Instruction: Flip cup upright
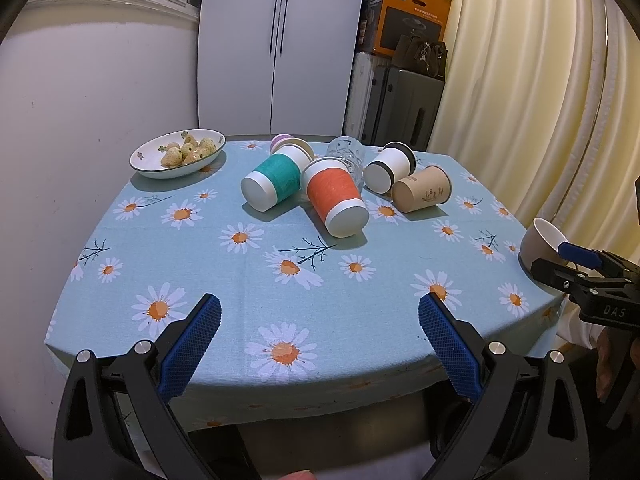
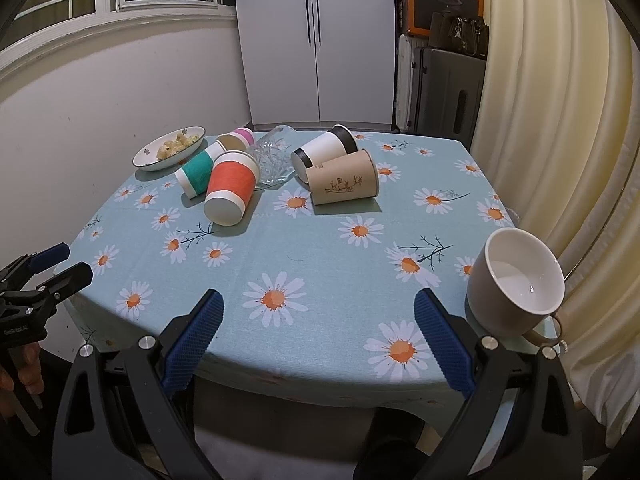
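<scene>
Several cups lie on their sides at the far middle of the table: a teal cup [image 1: 272,180] [image 2: 196,173], an orange cup [image 1: 336,200] [image 2: 231,188], a clear glass [image 1: 348,156] [image 2: 274,156], a white cup with black rims [image 1: 390,167] [image 2: 324,148] and a brown paper cup [image 1: 422,189] [image 2: 344,183]. A grey mug [image 2: 516,284] [image 1: 540,244] stands upright at the near right edge. My left gripper [image 1: 320,316] [image 2: 60,264] is open and empty over the near edge. My right gripper [image 2: 318,312] [image 1: 560,260] is open and empty, just left of the mug.
A white dish of pale fruit [image 1: 178,153] [image 2: 170,147] sits at the far left. The daisy tablecloth [image 1: 280,264] covers the table. A white cabinet [image 1: 280,40], dark luggage [image 1: 404,108] and a cream curtain [image 1: 520,80] stand behind.
</scene>
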